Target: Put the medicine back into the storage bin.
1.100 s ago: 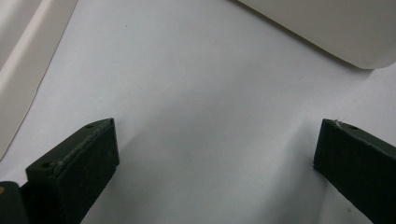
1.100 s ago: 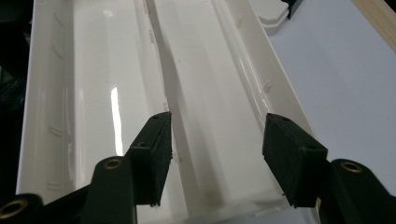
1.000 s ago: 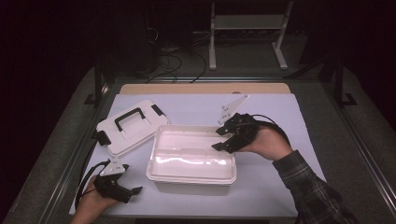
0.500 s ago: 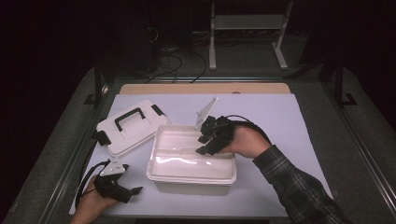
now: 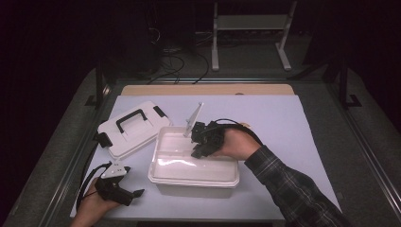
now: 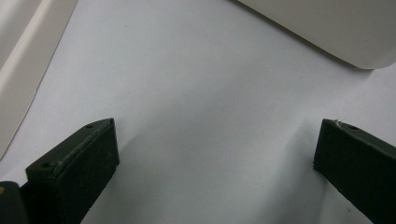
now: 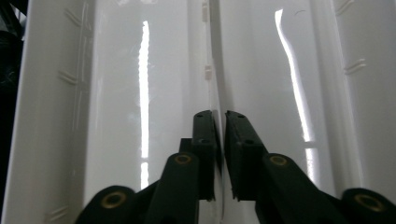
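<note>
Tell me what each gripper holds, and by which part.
The right gripper pinches a thin clear divider standing in the white box, by its upper edge. The left gripper is open over the table, holding nothing.

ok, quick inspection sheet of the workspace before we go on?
surface: white sheet over the table, wooden edge at the far side
job's things: open white box; lid with black handle lying left of it; thin clear divider standing inside the box
clutter: nothing seen
grippers: right gripper inside the box, jaws just closed onto the divider; left gripper open, nothing between its jaws
cables: gripper cable trailing at left; floor cables beyond the table
surroundings: dark room, white stand behind
</note>
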A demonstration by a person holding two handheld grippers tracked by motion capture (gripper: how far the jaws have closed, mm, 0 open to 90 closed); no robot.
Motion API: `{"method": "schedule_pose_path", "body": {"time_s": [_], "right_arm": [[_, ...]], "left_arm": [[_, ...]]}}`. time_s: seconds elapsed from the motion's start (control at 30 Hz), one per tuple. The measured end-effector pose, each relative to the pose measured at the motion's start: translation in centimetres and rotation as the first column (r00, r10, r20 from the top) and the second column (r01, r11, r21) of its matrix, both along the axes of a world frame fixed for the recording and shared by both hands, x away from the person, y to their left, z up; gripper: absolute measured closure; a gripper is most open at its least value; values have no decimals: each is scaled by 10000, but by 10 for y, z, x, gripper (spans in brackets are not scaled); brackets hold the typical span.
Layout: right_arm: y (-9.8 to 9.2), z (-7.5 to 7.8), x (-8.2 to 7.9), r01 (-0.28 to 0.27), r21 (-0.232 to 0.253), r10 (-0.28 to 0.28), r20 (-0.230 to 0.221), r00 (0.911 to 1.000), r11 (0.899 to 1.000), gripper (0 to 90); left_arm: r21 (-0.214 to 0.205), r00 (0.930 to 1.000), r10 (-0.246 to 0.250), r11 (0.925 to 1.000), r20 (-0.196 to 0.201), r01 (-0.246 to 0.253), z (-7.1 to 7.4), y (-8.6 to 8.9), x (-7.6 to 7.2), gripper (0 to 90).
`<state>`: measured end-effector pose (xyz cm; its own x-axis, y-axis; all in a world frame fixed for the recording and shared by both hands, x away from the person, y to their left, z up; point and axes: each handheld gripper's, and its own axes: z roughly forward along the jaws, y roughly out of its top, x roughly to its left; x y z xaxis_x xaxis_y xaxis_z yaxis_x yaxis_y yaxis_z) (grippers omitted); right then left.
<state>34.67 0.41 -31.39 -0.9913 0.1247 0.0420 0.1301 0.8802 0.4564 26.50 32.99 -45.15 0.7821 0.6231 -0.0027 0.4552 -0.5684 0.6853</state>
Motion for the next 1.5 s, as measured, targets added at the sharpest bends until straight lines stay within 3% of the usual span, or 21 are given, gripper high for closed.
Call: {"method": "schedule_pose_path", "body": {"time_s": [0.37,0.77,0.93,1.0,1.03,1.13,1.5], "right_arm": [[2,1,1,-465,-109,465,-37,9989,9989,893],[-2,7,0,-384,-117,383,-15,9993,9992,893],[-8,17,-1,-322,191,319,162,9994,9993,893],[-18,31,-1,-205,765,188,224,9996,9969,893],[-20,34,-1,-166,820,146,250,9996,9965,892],[-32,43,-2,14,935,-58,466,9989,9956,892],[-71,50,-4,740,1063,-821,740,9939,9916,892]], "left_arm": [[-8,10000,-2,10000,-8,2,0,0,0,0],[-10,10000,-6,10000,-10,6,0,0,0,0],[3,10000,-11,10000,-6,11,0,0,0,0],[2,10000,-9,10000,-6,9,0,0,0,0],[2,10000,-9,10000,-4,9,0,0,0,0],[4,10000,-9,10000,-1,9,0,0,0,0],[-2,10000,-1,10000,5,1,0,0,0,0]]}}
